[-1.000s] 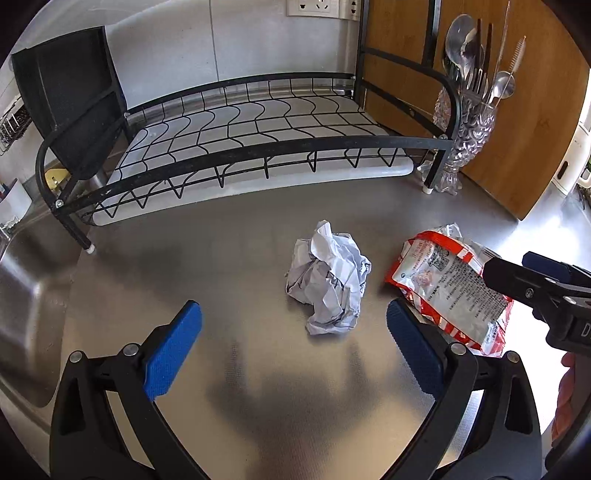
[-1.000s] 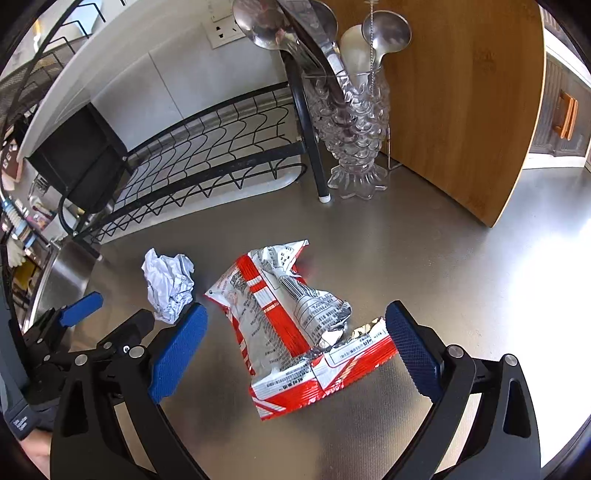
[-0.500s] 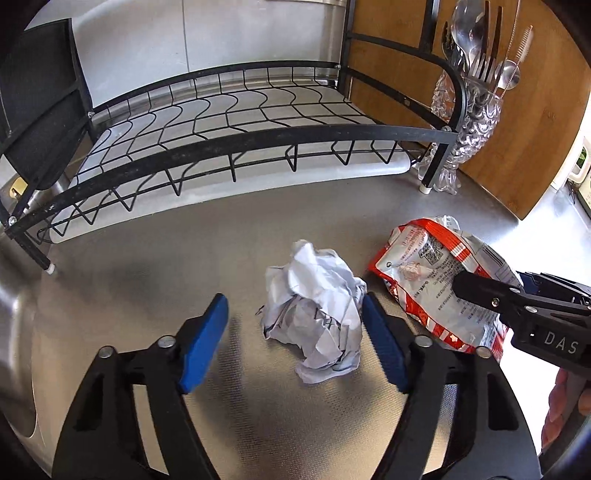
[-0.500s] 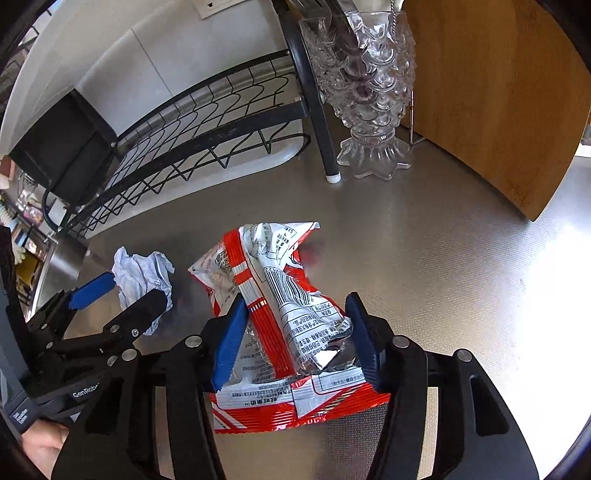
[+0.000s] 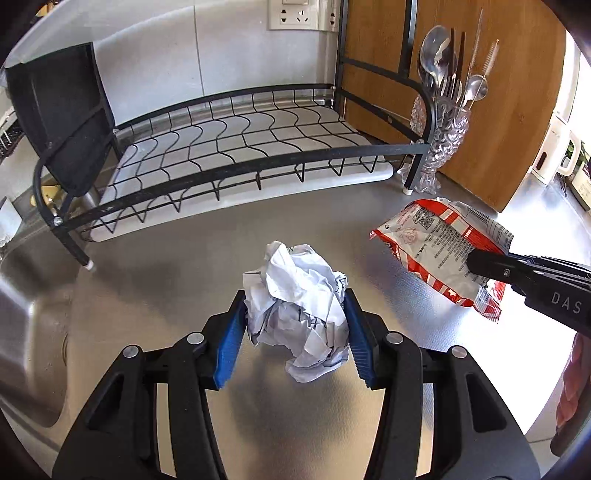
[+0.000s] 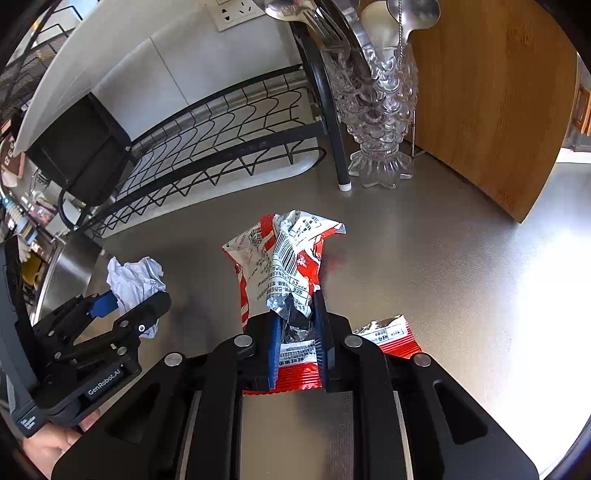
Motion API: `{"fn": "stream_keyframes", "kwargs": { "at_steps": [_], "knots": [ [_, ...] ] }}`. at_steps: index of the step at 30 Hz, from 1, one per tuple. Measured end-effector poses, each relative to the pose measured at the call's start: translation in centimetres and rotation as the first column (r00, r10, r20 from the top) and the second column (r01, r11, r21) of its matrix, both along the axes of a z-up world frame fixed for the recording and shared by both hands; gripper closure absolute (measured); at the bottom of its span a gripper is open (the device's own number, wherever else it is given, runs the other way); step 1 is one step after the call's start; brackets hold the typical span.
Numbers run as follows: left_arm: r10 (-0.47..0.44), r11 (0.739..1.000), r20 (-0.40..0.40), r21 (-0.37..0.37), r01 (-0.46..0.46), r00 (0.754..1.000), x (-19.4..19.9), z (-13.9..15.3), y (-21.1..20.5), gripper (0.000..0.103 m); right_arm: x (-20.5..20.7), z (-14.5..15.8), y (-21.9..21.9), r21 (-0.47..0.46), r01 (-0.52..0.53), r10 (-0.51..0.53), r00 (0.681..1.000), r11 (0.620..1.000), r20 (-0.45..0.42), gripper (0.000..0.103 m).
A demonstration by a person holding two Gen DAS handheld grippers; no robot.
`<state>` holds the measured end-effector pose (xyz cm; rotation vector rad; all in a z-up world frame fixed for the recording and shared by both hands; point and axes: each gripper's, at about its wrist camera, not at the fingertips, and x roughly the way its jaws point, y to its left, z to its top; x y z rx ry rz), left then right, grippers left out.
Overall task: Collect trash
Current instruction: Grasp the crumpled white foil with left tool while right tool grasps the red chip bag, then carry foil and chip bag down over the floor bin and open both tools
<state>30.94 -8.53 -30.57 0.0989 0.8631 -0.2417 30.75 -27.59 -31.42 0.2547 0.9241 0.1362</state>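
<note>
— Crumpled white paper ball (image 5: pixel 295 314) with faint printed lines: where does it sit?

— Between the blue pads of the left gripper (image 5: pixel 293 332). Its jaws have just been closing, and both pads now press the paper's sides. The ball looks raised just off the brushed steel counter (image 5: pixel 295 424), though I cannot be sure its lowest fold is clear.

— And the other piece of trash?

— Red-and-white foil snack wrapper (image 6: pixel 284 266), creased, silver inside, small black print and a barcode. The right gripper (image 6: pixel 297 332) has also just been closing; its jaws are nearly together, clamped on the wrapper's lower end. The rest of the wrapper sticks out beyond the fingertips, above the counter, to the right of the paper ball.

— What lies behind?

— A black wire dish rack (image 5: pixel 240 147) over a white drip tray, then a clear glass fish-shaped holder (image 6: pixel 376 122) full of steel spoons and forks beside the rack's right leg. A wooden board (image 6: pixel 491 92) leans behind it. The wall is pale grey with a white socket (image 5: pixel 293 14).
</note>
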Motion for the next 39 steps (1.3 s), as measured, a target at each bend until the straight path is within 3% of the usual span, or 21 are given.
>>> {"fn": "stream_keyframes", "kwargs": {
  "at_steps": [12,17,21,26,30,35,39],
  "knots": [
    [0.071,0.996,0.106,-0.058,-0.065,0.992,-13.1,10.6,3.6,0.054,-11.5,9.8,3.6,-0.138,-0.022,0.039,0.992,0.990,0.122,0.087],
    [0.092,0.992,0.133,-0.096,-0.079,0.987,-20.0,12.8,5.9,0.054,-17.8,13.1,4.9,-0.117,-0.036,0.056,0.983,0.993,0.173,0.087],
    [0.098,0.993,0.143,-0.084,-0.087,0.985,-25.3,13.3,6.8,0.054,-22.6,14.4,6.3,-0.109,-0.057,0.077,0.978,0.992,0.191,0.087],
    [0.098,0.993,0.163,-0.079,-0.086,0.982,-31.3,12.9,7.6,0.054,-28.2,15.0,7.5,-0.101,-0.074,0.093,0.975,0.992,0.203,0.087],
    [0.085,0.992,0.129,-0.101,-0.072,0.988,-34.7,10.8,7.9,0.054,-31.7,13.8,8.4,-0.090,-0.093,0.110,0.974,0.992,0.198,0.087],
    [0.076,0.995,0.104,-0.076,-0.068,0.992,-37.5,6.3,7.8,0.054,-34.4,9.1,10.1,-0.097,-0.121,0.134,0.980,0.988,0.149,0.087],
    [0.067,0.993,0.048,-0.098,-0.062,0.997,-38.7,1.3,8.2,0.054,-34.9,4.0,10.6,-0.062,-0.140,0.144,0.987,0.988,0.071,0.087]
  ]
}}
